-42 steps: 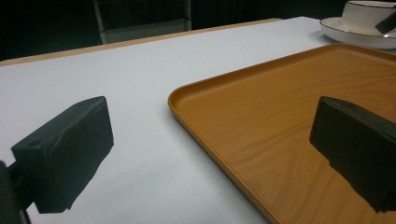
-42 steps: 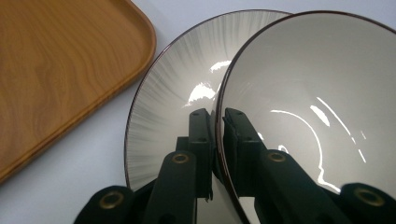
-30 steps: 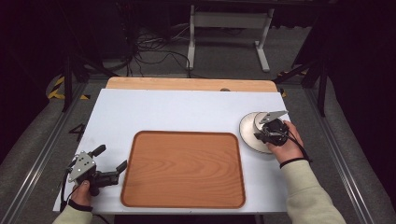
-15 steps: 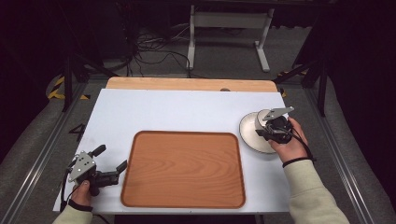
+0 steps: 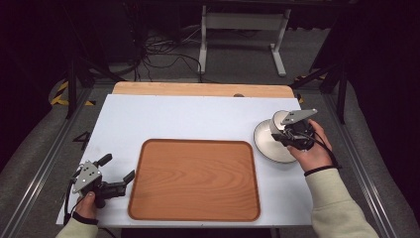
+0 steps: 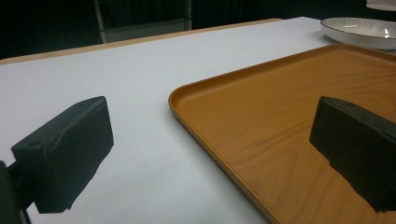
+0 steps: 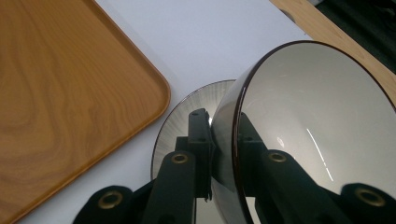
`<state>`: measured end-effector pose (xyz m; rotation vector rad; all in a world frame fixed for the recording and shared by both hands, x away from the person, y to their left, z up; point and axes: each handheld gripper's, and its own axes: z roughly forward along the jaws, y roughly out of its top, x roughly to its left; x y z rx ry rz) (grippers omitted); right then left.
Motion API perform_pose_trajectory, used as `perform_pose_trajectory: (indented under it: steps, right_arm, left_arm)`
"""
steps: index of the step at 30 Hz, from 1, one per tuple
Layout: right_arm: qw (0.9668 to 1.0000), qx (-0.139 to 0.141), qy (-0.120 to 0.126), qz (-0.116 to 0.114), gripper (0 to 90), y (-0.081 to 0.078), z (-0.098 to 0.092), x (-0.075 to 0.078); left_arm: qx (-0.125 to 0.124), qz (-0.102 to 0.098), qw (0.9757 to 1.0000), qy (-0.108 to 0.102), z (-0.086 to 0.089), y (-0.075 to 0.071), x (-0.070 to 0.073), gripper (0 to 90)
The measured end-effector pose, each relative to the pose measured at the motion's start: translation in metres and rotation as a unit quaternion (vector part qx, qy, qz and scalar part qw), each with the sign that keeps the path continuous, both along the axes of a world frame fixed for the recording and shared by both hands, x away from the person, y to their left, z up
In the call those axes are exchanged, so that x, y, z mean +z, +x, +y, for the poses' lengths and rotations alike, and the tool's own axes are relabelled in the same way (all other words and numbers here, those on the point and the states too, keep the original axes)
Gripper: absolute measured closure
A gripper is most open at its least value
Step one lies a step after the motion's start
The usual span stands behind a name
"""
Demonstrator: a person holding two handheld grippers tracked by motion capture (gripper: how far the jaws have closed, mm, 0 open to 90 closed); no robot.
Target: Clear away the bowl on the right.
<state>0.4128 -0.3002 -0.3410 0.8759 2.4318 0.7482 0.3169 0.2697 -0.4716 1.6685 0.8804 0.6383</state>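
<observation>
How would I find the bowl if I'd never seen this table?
Start at the big wooden tray, then look right to the white plate. The bowl is just above it, pinched by its rim in the right gripper: deep, white inside, with a dark edge.

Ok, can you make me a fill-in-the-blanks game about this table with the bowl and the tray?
1. The right gripper is shut on the rim of a ____.
2. Under the bowl a white ____ lies on the table.
3. The big wooden tray has ____ on it.
4. The left gripper has its jaws ____, near the tray's left edge.

Missing words: bowl; plate; nothing; open
</observation>
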Motion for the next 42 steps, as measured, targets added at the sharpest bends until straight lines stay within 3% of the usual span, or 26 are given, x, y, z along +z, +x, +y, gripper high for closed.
perform_pose_trajectory:
  steps: [15, 24, 42]
  right_arm:
    - [0.9996, 0.022, -0.006, -0.013, 81.1, -0.011, 0.013, 0.017]
    - [0.9977, 0.061, -0.019, -0.022, 81.0, -0.02, 0.042, 0.023]
    - [0.9904, 0.135, -0.014, -0.029, 80.8, -0.039, 0.097, 0.033]
  left_arm:
    - [0.001, 0.0, 1.0, -0.001, 0.0, 0.0, 0.0, 0.3]
    - [-0.001, 0.0, 1.0, 0.001, 0.0, 0.0, 0.0, 0.3]
    - [-0.001, -0.002, 1.0, 0.002, 0.0, 0.0, 0.0, 0.3]
